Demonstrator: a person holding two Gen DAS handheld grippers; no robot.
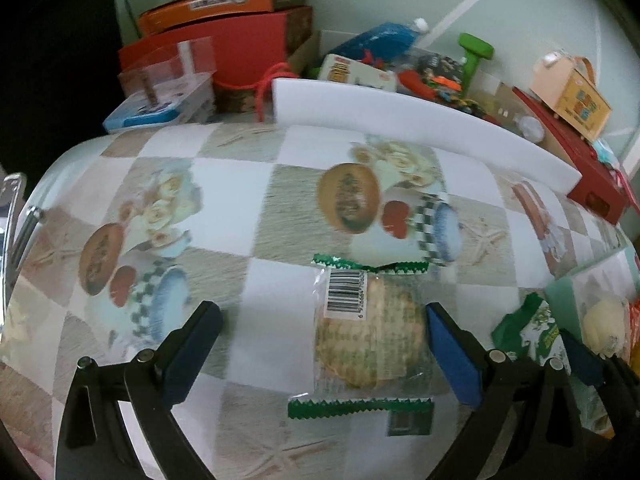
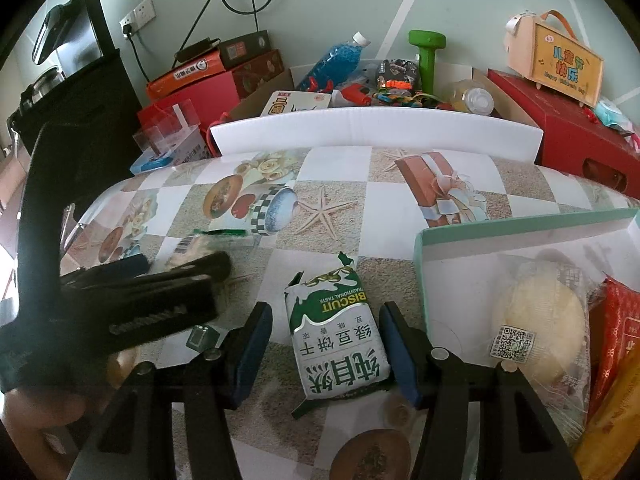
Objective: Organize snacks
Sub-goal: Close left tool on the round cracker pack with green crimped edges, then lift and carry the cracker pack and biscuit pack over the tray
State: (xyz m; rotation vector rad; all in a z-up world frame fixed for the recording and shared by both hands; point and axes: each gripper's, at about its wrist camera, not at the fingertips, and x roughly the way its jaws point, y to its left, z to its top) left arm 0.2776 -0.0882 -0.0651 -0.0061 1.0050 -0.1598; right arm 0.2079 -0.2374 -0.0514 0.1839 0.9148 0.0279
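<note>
In the left wrist view a clear-wrapped cracker packet [image 1: 368,340] with green serrated ends lies flat on the patterned tablecloth. My left gripper [image 1: 322,312] stands open wide around it, the packet nearer the right finger [image 1: 452,352], touching neither pad. In the right wrist view a green and white biscuit packet [image 2: 336,336] lies between the fingers of my right gripper [image 2: 326,308]. The right pad sits at its edge and a gap shows at the left pad [image 2: 256,340], so the gripper is open. The left gripper's black body [image 2: 120,300] hangs to the left, over the cracker packet [image 2: 192,246].
A mint-green box [image 2: 520,232] at the right holds a wrapped round pastry [image 2: 540,320] and a red packet [image 2: 620,320]. A white foam board [image 2: 376,128] lines the table's back, with red boxes, toys and a green dumbbell [image 2: 426,52] behind it. A hand [image 2: 36,408] shows at the lower left.
</note>
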